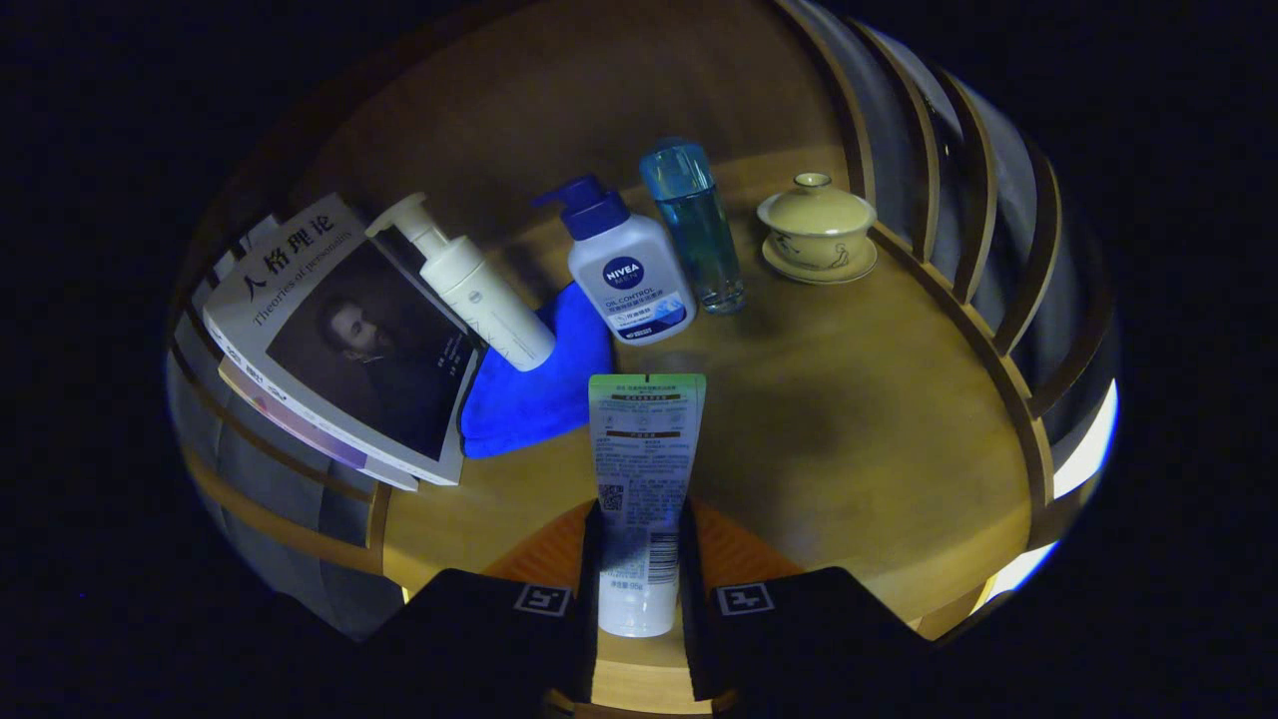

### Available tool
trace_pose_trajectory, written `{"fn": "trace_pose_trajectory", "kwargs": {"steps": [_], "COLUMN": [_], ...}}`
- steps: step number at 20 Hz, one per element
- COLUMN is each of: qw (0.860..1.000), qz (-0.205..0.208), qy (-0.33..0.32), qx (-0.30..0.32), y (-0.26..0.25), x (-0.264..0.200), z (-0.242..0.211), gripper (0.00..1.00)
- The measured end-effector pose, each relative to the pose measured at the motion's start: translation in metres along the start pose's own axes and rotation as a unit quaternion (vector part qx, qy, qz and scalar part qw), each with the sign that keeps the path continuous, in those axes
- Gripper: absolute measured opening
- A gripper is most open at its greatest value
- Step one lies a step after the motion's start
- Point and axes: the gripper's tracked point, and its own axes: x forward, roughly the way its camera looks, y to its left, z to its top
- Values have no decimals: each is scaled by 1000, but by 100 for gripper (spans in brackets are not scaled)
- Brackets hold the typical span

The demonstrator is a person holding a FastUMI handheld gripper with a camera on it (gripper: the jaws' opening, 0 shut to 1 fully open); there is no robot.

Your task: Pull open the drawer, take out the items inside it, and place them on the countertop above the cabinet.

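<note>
The gripper (639, 559) clamps a tube (644, 479) between both fingers, over the counter (849, 419) near its front edge. Just beyond it stand a white pump bottle (469, 285) and a blue-capped bottle (629, 270); pushing further forward risks toppling them.
</note>
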Motion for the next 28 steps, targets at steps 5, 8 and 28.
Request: {"fn": "trace_pose_trajectory", "kwargs": {"steps": [5, 8, 28], "qw": [1000, 999, 883], "qz": [3, 15, -17], "qy": [-10, -41, -428], "qx": [-6, -18, -191], "y": [8, 17, 55], "x": [5, -11, -216], "z": [1, 11, -80], "gripper": [51, 77, 98]}}
